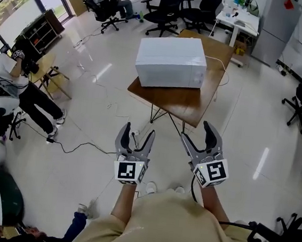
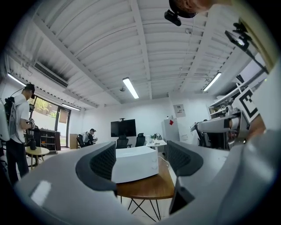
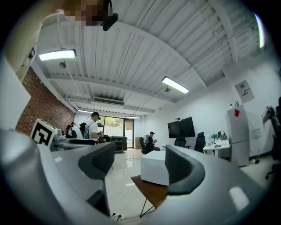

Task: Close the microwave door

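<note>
A white microwave (image 1: 170, 61) stands on a wooden table (image 1: 180, 102) ahead of me, its front face flush with its body. Both grippers hang in the air short of the table, apart from the microwave. My left gripper (image 1: 137, 131) is open with nothing between its jaws. My right gripper (image 1: 197, 132) is also open and empty. In the left gripper view the microwave (image 2: 134, 163) shows between the dark pads (image 2: 103, 165). In the right gripper view the microwave (image 3: 153, 167) sits far off between the fingers (image 3: 182, 169).
Black office chairs (image 1: 168, 7) stand behind the table. A white desk (image 1: 238, 17) and a grey fridge (image 1: 276, 29) are at the back right. A seated person (image 1: 15, 84) is at the left, and cables (image 1: 78, 146) run over the glossy floor.
</note>
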Demonstrator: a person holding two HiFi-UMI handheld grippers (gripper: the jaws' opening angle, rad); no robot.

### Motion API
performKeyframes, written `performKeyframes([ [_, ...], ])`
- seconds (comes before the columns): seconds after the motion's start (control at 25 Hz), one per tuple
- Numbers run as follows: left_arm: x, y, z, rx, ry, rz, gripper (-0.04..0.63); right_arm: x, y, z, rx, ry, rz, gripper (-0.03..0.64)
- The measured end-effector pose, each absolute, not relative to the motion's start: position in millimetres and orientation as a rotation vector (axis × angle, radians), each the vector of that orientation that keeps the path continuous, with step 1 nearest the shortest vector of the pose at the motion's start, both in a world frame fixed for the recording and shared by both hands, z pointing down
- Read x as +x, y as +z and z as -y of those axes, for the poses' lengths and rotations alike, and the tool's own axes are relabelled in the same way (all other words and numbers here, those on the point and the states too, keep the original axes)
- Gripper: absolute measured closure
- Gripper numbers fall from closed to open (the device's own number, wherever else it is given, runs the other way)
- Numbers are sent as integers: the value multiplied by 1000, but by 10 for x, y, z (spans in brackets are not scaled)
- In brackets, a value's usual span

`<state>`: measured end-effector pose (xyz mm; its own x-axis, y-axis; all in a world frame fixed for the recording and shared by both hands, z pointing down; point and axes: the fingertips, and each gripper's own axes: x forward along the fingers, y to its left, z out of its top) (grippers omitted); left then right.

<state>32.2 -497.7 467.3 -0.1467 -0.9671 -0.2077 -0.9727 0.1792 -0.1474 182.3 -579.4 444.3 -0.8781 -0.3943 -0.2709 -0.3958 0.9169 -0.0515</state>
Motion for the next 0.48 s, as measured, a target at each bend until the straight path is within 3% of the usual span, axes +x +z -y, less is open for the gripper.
performKeyframes([
  [0.48,-52,4624,4702,-1889,35,-2206,238,1409,4525,5563,-584,-51,-2850,268],
])
